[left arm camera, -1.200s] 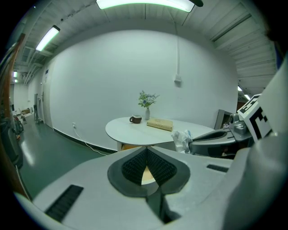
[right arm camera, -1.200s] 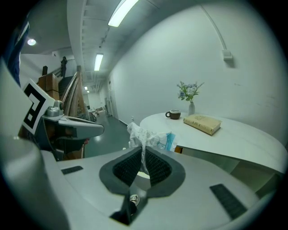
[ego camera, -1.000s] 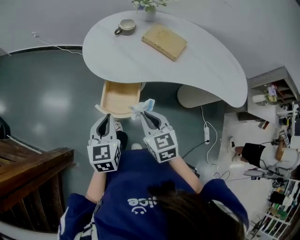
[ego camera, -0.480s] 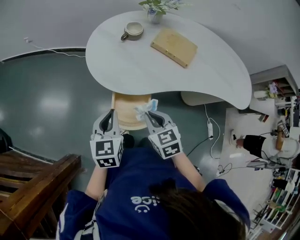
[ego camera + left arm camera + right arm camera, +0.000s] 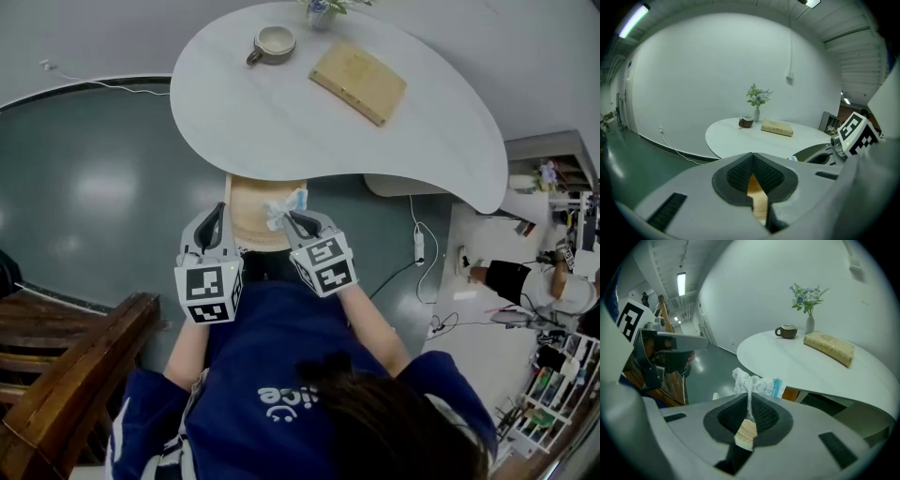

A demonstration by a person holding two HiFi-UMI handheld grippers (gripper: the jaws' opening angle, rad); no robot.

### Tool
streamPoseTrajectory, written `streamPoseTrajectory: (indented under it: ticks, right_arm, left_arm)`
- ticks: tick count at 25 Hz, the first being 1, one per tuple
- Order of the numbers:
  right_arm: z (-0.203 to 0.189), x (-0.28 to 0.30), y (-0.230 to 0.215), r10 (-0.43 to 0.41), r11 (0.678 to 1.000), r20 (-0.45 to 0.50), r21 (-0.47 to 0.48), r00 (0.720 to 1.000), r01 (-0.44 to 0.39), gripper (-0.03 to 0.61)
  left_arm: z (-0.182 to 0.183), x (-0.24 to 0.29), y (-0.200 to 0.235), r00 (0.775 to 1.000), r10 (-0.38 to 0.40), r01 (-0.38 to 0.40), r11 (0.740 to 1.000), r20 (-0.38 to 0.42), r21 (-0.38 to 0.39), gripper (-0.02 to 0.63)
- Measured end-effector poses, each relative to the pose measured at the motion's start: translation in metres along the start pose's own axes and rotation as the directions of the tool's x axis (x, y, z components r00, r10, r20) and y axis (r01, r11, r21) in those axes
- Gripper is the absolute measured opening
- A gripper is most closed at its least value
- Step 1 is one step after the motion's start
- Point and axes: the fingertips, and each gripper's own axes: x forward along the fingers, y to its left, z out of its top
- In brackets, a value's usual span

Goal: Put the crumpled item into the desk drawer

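Observation:
My right gripper [image 5: 286, 218] is shut on the crumpled white-and-blue item [image 5: 285, 202], which sticks out beyond its fingertips. In the head view the item hangs over the right part of the open wooden drawer [image 5: 247, 202] under the white table [image 5: 281, 122]. In the right gripper view the crumpled item [image 5: 751, 382] is pinched between the black pads of my right gripper [image 5: 750, 401], with a bit of the drawer [image 5: 790, 393] beyond. My left gripper [image 5: 221, 212] sits just left of the drawer, shut and holding nothing. In the left gripper view, drawer wood [image 5: 758, 199] shows behind the left gripper [image 5: 752, 157].
On the table stand a mug [image 5: 275, 41], a tan book [image 5: 359, 81] and a vase with flowers [image 5: 322, 9]. A wooden stair rail [image 5: 56, 375] is at the lower left. A power strip and cable [image 5: 418, 249] lie on the floor to the right, near shelves.
Both grippers have come closer to the table. The crumpled item has moved from in front of the drawer's right corner to over the drawer. The grip has not changed.

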Motion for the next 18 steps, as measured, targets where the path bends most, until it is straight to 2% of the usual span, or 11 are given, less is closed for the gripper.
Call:
streamPoseTrajectory:
  ticks: [5, 11, 18]
  right_arm:
    - [-0.008, 0.019, -0.002, 0.033, 0.999, -0.082, -0.04, 0.996, -0.037, 0.034]
    - [-0.01, 0.04, 0.0, 0.077, 0.994, -0.134, -0.063, 0.988, -0.086, 0.034]
    - [-0.028, 0.066, 0.002, 0.135, 0.984, -0.216, -0.085, 0.967, -0.157, 0.034]
  left_arm:
    - [0.004, 0.002, 0.008, 1.0, 0.03, -0.03, 0.999, -0.005, -0.019, 0.003]
    - [0.003, -0.002, 0.022, 0.996, 0.092, -0.093, 0.995, -0.015, -0.045, 0.004]
    - [-0.005, -0.008, 0.034, 0.987, 0.156, -0.159, 0.984, -0.043, -0.076, 0.004]
